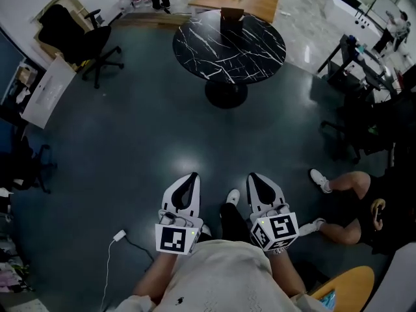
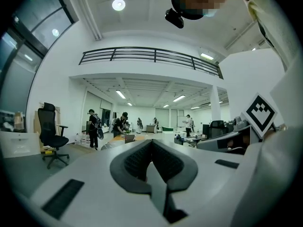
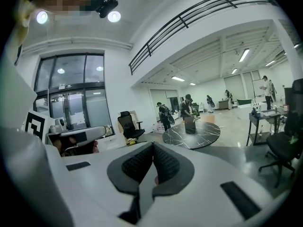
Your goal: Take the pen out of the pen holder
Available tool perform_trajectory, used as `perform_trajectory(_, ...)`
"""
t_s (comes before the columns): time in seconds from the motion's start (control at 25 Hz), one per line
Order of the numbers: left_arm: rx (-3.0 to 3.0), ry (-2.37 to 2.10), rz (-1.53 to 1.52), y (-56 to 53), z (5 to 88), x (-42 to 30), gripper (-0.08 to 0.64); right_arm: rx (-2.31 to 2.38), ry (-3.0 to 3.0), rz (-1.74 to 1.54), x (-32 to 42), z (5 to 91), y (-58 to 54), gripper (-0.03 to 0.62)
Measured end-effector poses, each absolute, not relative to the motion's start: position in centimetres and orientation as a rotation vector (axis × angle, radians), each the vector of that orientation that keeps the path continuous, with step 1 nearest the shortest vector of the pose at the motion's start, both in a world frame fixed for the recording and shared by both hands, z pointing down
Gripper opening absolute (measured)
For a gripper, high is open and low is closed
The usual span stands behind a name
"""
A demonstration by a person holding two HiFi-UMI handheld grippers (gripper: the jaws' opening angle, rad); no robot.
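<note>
text: none legible | brands: none | numbers, signs — none readable

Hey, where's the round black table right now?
The table is top centre of the head view, across the floor ahead, a brown box on its far edge, a black chair to its left.

A dark, box-shaped pen holder [image 1: 231, 15] was seen standing upright at the far side of a round black table [image 1: 214, 54] veined with white, far ahead in the room. The pen was too small to be made out inside it.
</note>
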State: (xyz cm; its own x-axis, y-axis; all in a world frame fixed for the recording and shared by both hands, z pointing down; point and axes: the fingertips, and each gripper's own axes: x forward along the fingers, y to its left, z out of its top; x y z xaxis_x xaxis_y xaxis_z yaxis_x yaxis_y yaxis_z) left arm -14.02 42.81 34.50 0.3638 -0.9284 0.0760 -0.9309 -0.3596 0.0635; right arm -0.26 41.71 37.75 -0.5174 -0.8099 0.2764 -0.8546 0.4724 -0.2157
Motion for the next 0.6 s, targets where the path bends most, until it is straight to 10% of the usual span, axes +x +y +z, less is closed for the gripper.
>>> perform_trajectory(0.6,2.449,-1.768,0.054,26.3,33.8,-5.9,0.011,1.355,-2.629,0.491,7.0,37.1,23.8,0.018)
